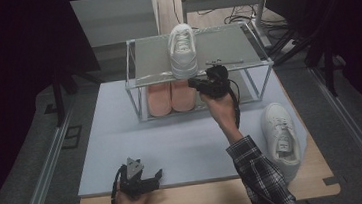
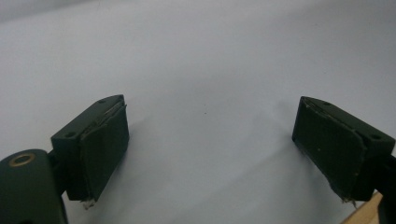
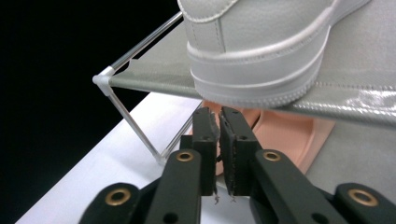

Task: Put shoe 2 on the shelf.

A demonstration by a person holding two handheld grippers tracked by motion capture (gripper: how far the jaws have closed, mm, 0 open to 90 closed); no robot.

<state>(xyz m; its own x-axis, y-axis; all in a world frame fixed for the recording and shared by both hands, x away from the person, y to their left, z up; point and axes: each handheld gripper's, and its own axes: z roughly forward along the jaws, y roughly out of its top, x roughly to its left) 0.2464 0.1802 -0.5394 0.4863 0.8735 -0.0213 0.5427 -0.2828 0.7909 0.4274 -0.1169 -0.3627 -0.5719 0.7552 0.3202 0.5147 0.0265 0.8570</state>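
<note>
One white sneaker [image 1: 182, 49] stands on the grey top shelf of a wire shoe rack [image 1: 148, 67], its heel [image 3: 254, 56] at the shelf's front edge. A second white sneaker [image 1: 281, 135] lies on the table at the right. A pair of pink shoes [image 1: 171, 98] sits on the lower shelf [image 3: 289, 135]. My right gripper [image 1: 192, 83] is at the rack's front, just below the sneaker's heel; its jaws [image 3: 219, 116] are shut with nothing between them. My left gripper [image 1: 140, 173] rests near the table's front edge, open [image 2: 210, 126] over the mat.
A pale mat [image 1: 173, 143] covers most of the wooden table [image 1: 203, 200]. The rack's thin metal posts [image 3: 135, 126] stand at its corners. Cables lie on the floor behind the rack [image 1: 241, 16]. Dark curtains close in both sides.
</note>
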